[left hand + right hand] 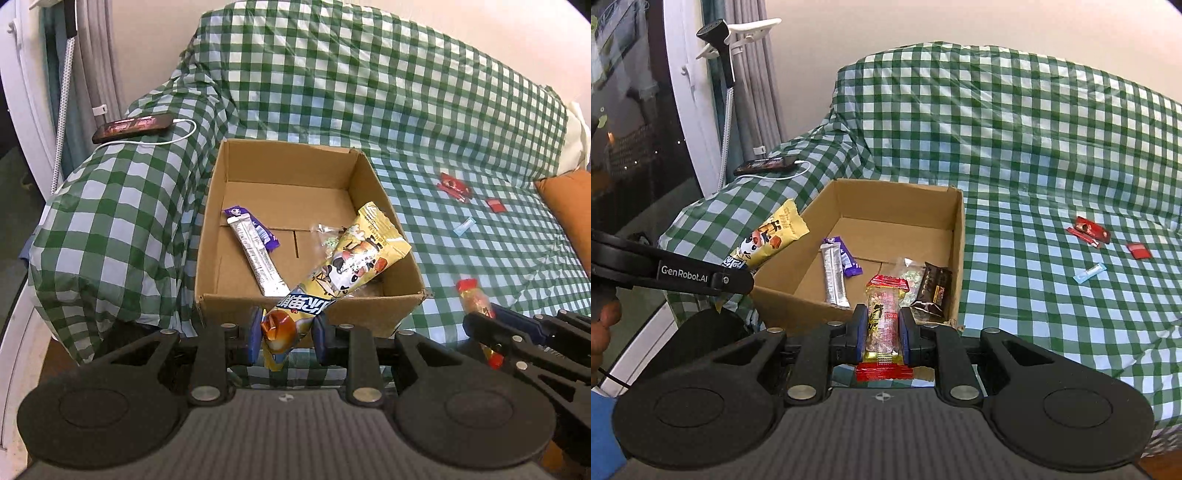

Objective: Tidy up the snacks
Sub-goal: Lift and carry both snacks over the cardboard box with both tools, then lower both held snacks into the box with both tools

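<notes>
An open cardboard box (303,162) (956,236) sits on a sofa covered in green checked cloth. My left gripper (284,334) is shut on a yellow panda snack bag (343,266) (768,236), which slants over the box's near wall. My right gripper (882,332) is shut on a clear snack packet with red ends (884,314) (474,299), held just before the box's near edge. Inside the box lie a silver and purple bar (255,251) (834,273), a clear candy bag (908,273) and a dark brown packet (932,291).
Loose on the cloth to the right of the box are red wrappers (1089,229) (454,184), a small red packet (1139,251) and a light blue packet (1089,273) (464,226). A phone (133,127) on a white cable rests on the sofa arm. An orange cushion (569,206) lies far right.
</notes>
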Demonstrator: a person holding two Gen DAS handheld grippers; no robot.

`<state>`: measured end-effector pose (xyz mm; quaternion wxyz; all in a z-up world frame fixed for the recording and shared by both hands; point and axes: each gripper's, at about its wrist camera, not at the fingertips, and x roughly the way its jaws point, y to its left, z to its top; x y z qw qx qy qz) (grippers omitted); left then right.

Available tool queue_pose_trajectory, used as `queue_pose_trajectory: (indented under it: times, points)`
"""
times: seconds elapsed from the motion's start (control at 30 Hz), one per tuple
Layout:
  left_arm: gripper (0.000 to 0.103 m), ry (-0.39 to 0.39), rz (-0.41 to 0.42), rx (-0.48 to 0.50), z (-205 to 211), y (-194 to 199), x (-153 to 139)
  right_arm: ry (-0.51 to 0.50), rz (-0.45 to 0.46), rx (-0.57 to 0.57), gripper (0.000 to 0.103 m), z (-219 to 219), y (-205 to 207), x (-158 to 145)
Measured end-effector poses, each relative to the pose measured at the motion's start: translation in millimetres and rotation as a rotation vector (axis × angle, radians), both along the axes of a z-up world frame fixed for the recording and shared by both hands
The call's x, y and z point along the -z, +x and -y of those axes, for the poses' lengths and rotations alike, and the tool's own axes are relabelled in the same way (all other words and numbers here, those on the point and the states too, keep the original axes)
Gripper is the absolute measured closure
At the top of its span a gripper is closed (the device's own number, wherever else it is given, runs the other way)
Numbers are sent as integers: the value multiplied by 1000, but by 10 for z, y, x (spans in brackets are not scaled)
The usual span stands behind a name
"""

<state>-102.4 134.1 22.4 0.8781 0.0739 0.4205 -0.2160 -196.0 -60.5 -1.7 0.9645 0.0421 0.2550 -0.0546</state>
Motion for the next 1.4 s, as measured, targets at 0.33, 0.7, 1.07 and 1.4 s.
queue_pose_trajectory:
  times: [0.33, 0.7, 1.07, 1.4]
  points:
    - [72, -28, -5, 8, -30, -24, 46, -40, -14, -9, 84, -112, 25, -1]
    - [72, -25, -22, 14, 3, 43, 119, -41, -45, -13, 83, -74, 110, 40]
    - [72, -17, -54, 2, 63, 253, 199, -44, -88, -15, 84, 23, 303, 85]
    - [72, -13, -73, -17, 130, 606, 245, -31, -118, -3, 84, 145, 615, 72]
